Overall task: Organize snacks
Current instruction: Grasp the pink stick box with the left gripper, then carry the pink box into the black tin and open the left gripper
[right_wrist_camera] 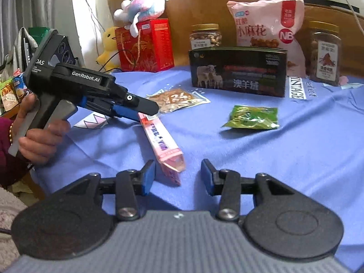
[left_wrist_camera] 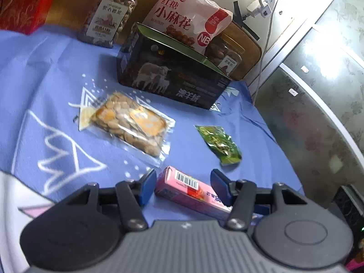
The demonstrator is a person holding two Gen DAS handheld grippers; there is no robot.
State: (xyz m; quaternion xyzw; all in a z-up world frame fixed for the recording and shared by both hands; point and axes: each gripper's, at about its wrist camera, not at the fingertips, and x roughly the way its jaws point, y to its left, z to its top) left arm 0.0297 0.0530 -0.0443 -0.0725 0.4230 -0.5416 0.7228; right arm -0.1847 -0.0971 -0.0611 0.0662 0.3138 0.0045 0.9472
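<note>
"GenRobot.AI" on left hand-held gripper (right_wrist_camera: 145,113), "NB" on pink bag (right_wrist_camera: 268,25)

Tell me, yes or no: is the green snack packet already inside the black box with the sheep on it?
No, the green snack packet lies flat on the blue cloth, apart from and in front of the black box.

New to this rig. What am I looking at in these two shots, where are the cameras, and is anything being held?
There is no robot arm. A person carries a handheld two-finger gripper in each hand, and each has a fisheye camera looking forward along its blue fingers.

Left wrist view: the left gripper is open around one end of the pink box, not pressing on it.

Right wrist view: the right gripper is open near the box's other end. The hand holding the left gripper also shows.

On the blue cloth lie a clear nut packet, a green packet and a dark box. Nothing is held.
</note>
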